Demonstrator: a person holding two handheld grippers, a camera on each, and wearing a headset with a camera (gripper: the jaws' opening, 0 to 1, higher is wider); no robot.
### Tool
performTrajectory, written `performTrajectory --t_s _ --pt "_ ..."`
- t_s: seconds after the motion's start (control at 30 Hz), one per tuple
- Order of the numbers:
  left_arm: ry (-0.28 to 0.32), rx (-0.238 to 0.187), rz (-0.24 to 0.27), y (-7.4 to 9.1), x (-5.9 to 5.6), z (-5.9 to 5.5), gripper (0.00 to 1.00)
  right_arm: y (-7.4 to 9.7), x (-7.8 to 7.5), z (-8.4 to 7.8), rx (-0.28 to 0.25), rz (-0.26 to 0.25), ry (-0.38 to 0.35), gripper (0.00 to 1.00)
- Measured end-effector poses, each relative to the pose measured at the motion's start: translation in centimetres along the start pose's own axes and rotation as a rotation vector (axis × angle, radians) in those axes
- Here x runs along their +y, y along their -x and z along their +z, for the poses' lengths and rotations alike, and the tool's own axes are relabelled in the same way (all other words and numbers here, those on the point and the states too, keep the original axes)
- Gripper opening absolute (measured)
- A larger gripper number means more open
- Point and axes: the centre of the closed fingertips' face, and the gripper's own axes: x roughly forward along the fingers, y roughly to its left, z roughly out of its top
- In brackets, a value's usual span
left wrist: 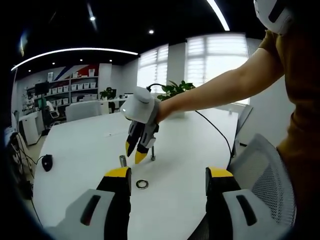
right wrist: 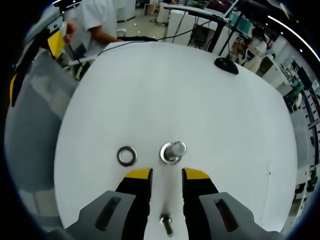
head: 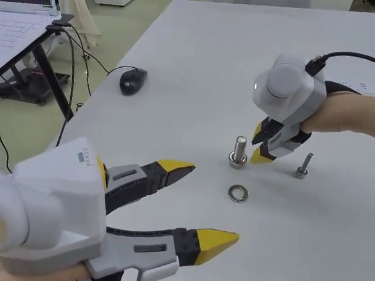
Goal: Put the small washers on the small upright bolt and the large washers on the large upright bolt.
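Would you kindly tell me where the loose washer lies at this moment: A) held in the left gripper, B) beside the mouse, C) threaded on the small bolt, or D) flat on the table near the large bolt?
D: the loose washer lies flat on the table, just apart from the large bolt, with nothing gripping it.

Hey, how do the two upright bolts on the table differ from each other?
The large bolt is thicker and taller than the small bolt. In the right gripper view the large bolt stands just ahead of the right gripper's jaw tips, while the small bolt sits back between the jaws. Both stand upright on the white table, shiny metal.
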Motion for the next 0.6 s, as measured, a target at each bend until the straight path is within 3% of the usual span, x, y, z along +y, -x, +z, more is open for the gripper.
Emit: performTrajectory --t_s 0.37,0.6 --pt "-0.024 -0.016 0.000 0.8 -1.1 0.5 0.60 1.4 3.3 -0.2 -0.013 0.005 -0.024 0.24" --pt "-0.028 -0.025 0.007 1.2 -1.3 0.5 0.60 0.7 5.3 -0.3 0.000 0.034 -0.024 0.24"
